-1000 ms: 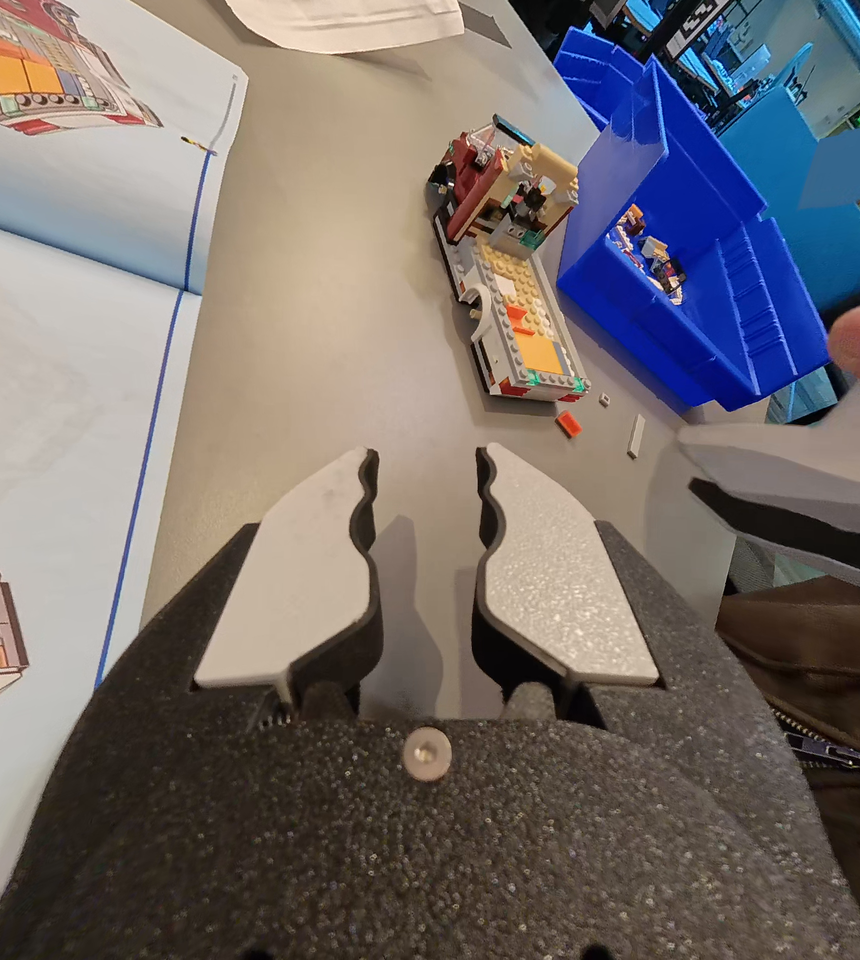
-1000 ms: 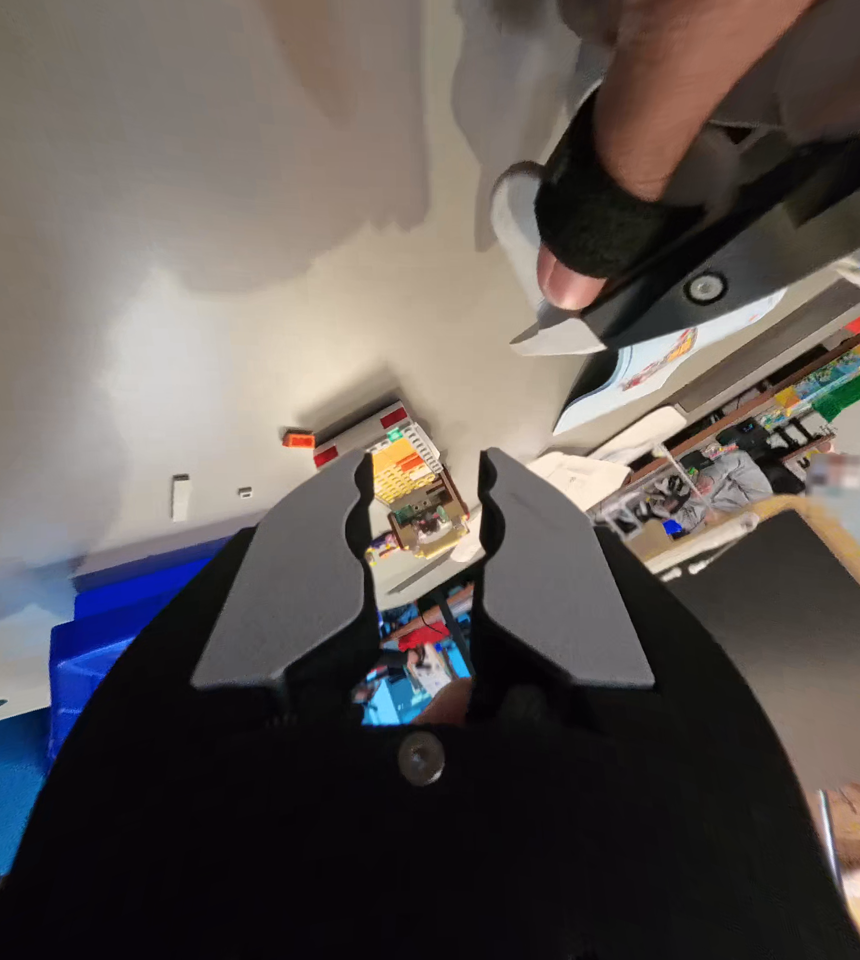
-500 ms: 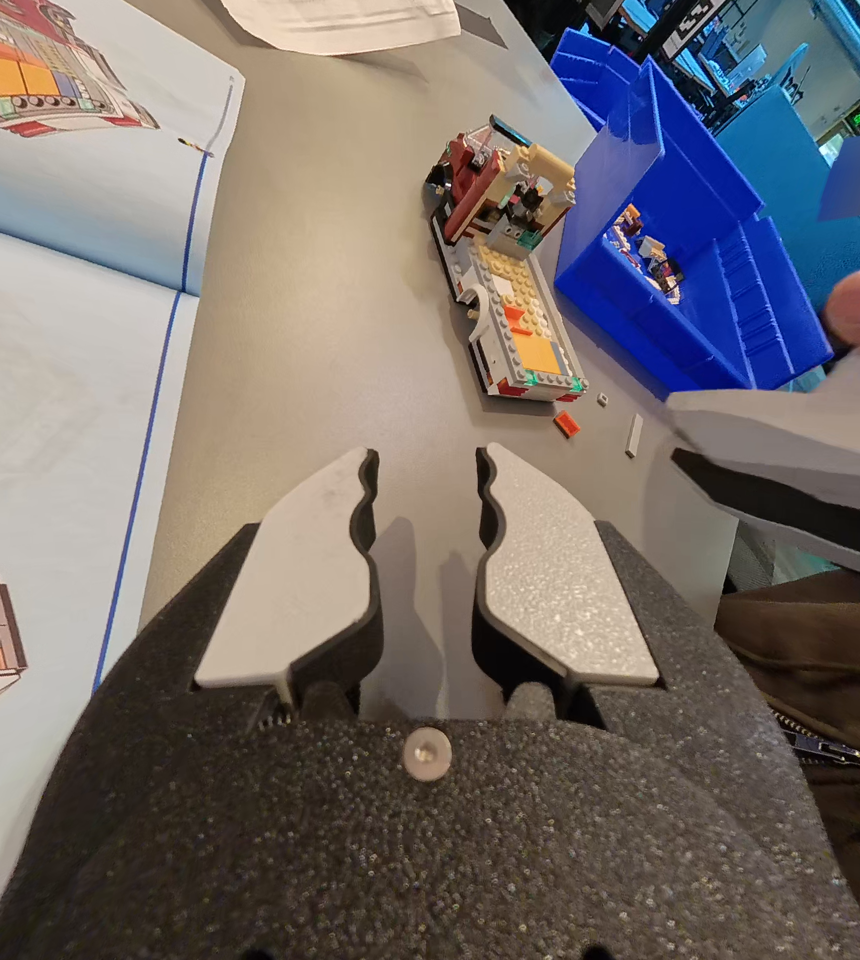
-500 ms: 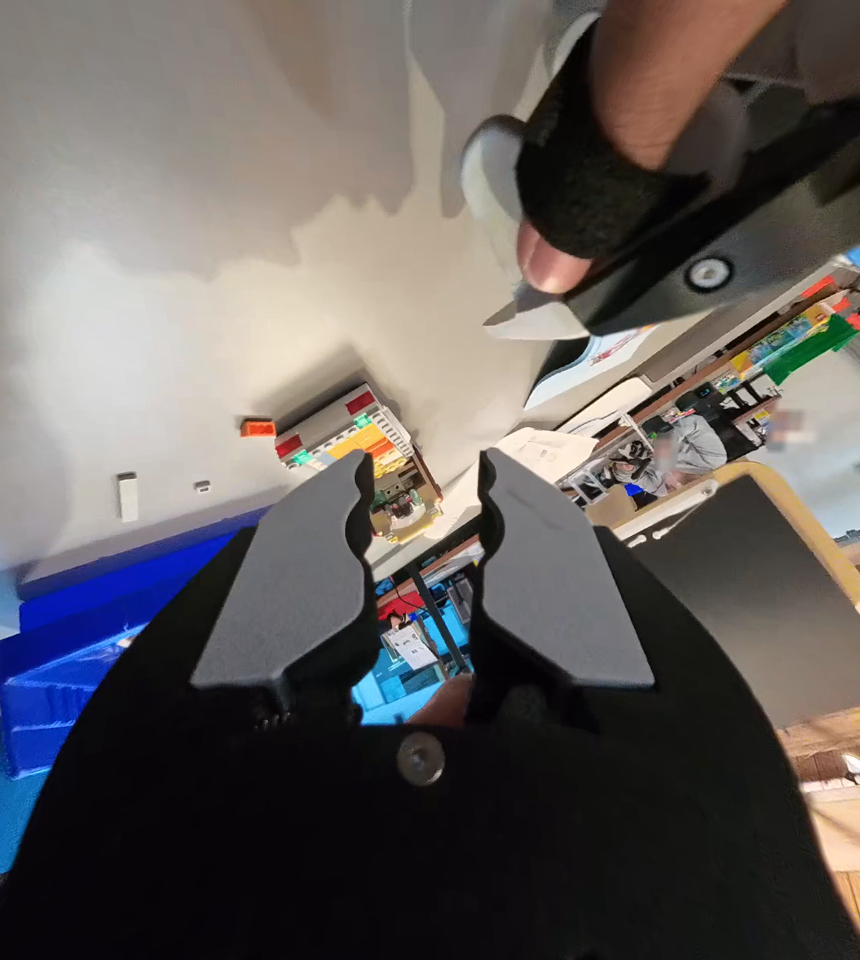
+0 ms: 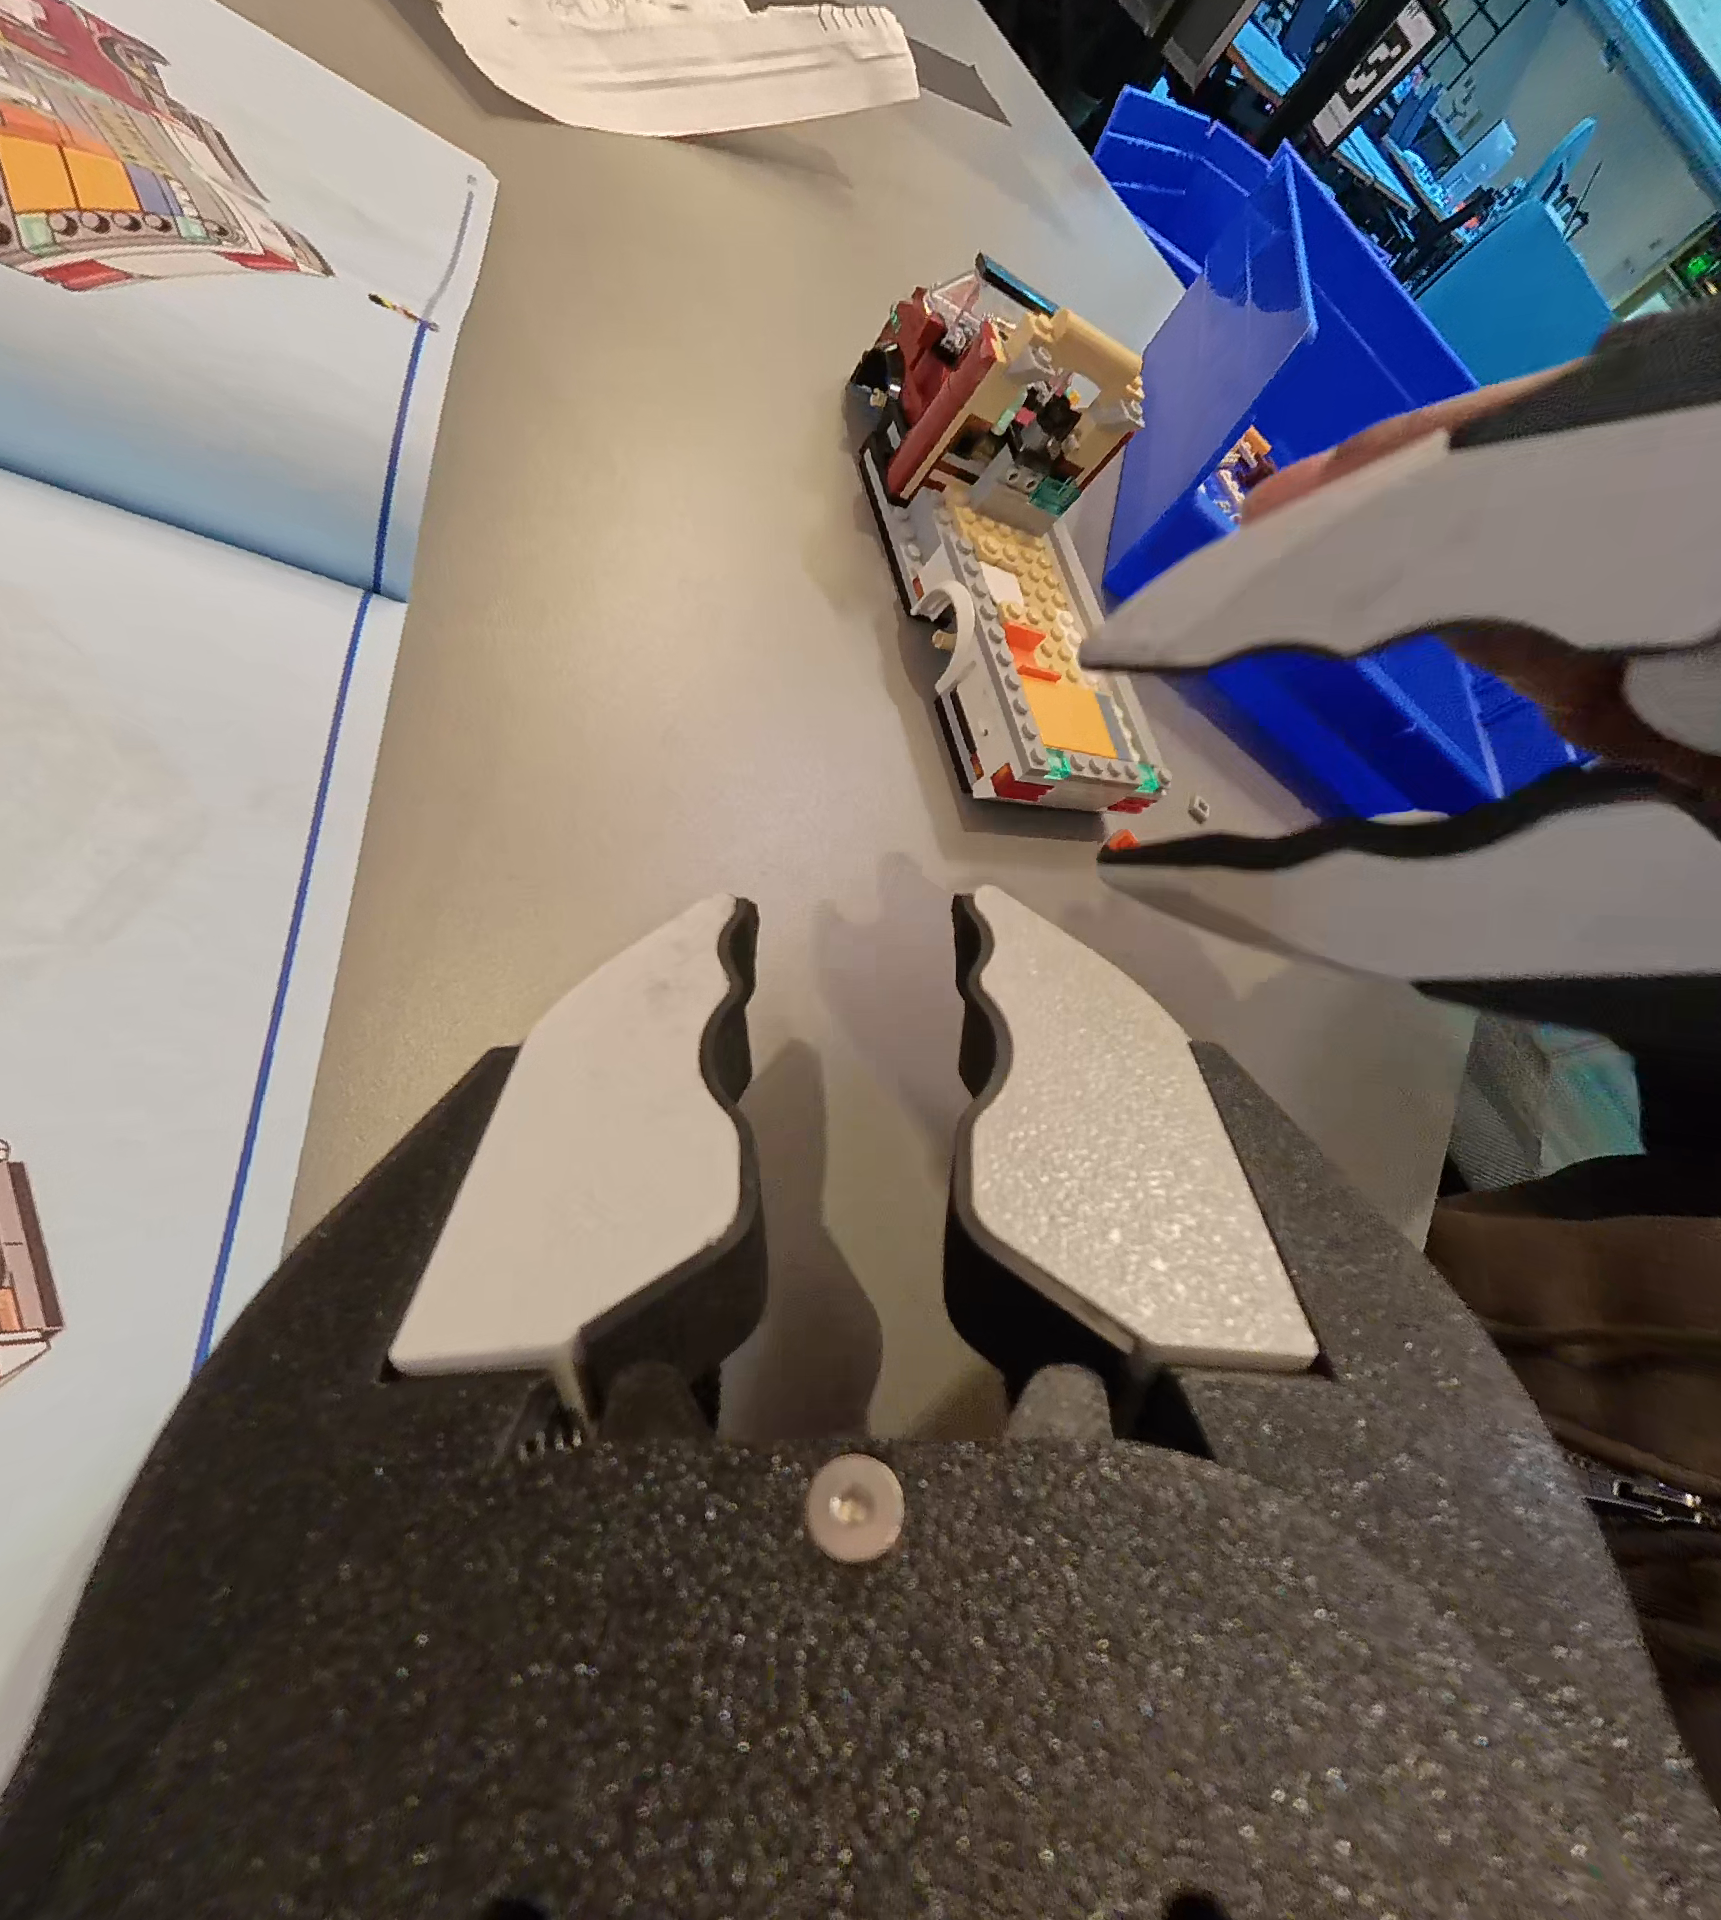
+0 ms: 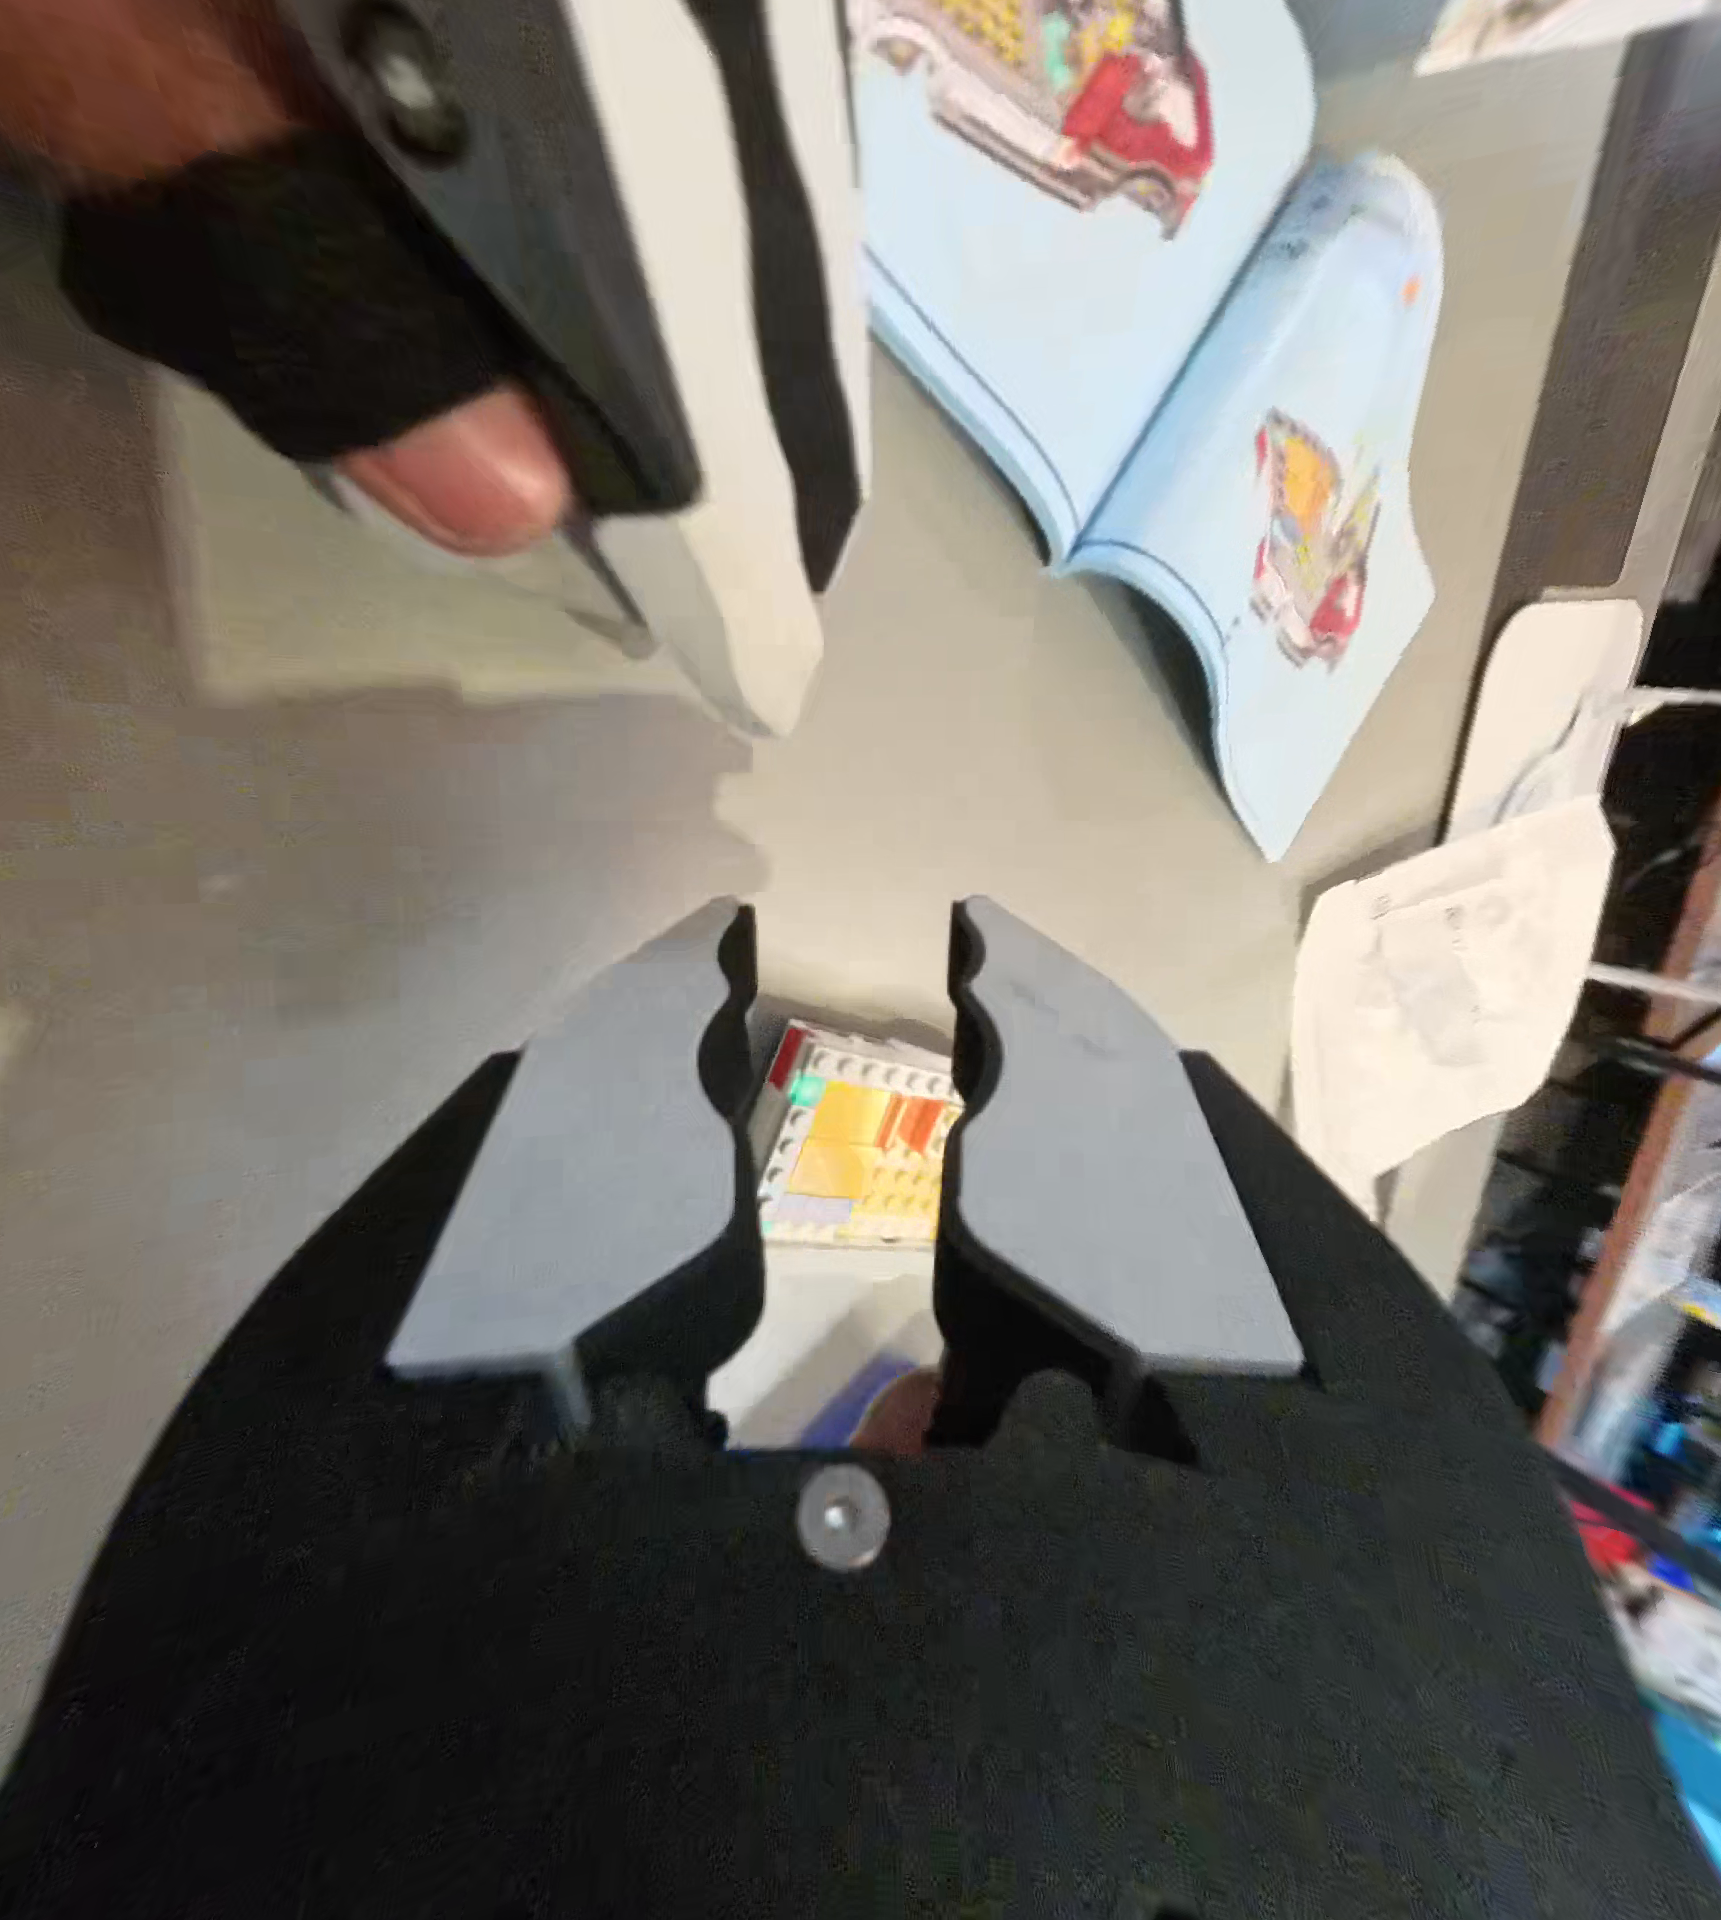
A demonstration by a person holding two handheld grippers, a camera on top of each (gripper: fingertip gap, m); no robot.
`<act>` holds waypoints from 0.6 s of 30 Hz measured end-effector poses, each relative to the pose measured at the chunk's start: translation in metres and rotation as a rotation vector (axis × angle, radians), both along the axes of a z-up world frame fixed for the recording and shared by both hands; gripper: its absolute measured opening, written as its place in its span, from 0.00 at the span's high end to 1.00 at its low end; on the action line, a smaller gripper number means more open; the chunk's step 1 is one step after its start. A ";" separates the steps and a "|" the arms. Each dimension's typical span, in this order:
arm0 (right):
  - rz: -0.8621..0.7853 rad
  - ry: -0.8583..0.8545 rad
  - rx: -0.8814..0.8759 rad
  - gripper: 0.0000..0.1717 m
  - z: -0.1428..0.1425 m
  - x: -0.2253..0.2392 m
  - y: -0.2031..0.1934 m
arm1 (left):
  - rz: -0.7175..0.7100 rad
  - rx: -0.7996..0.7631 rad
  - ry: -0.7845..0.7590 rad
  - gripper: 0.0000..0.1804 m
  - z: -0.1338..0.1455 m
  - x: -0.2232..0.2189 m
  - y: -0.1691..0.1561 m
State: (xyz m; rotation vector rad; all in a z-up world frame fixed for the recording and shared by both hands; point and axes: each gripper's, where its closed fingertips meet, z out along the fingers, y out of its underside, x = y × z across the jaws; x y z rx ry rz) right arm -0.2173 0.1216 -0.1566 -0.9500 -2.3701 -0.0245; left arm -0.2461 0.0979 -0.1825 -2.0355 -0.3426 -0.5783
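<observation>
The right gripper (image 5: pixel 1095 758) has swung in over the brick model (image 5: pixel 1032 623) near the table's (image 5: pixel 627 520) far right edge, jaws parted and empty, while the left gripper (image 5: pixel 854 925) hovers open above bare tabletop.

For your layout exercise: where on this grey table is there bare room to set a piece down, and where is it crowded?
Free: the grey tabletop between the open pale-blue instruction booklet and the multicoloured brick model. Crowded: around the blue plastic bin, where loose small bricks lie.
</observation>
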 end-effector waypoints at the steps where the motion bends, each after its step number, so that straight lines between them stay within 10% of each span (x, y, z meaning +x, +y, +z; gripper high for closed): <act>1: -0.040 0.037 -0.046 0.79 -0.001 -0.001 0.007 | -0.001 -0.002 -0.004 0.79 0.000 0.000 0.000; 11: -0.268 0.446 -0.414 0.83 0.018 -0.012 0.083 | -0.002 -0.010 0.009 0.79 -0.002 0.000 0.001; 18: -0.261 0.581 -0.314 0.85 0.021 0.008 0.155 | -0.012 -0.036 0.102 0.78 -0.003 0.003 0.008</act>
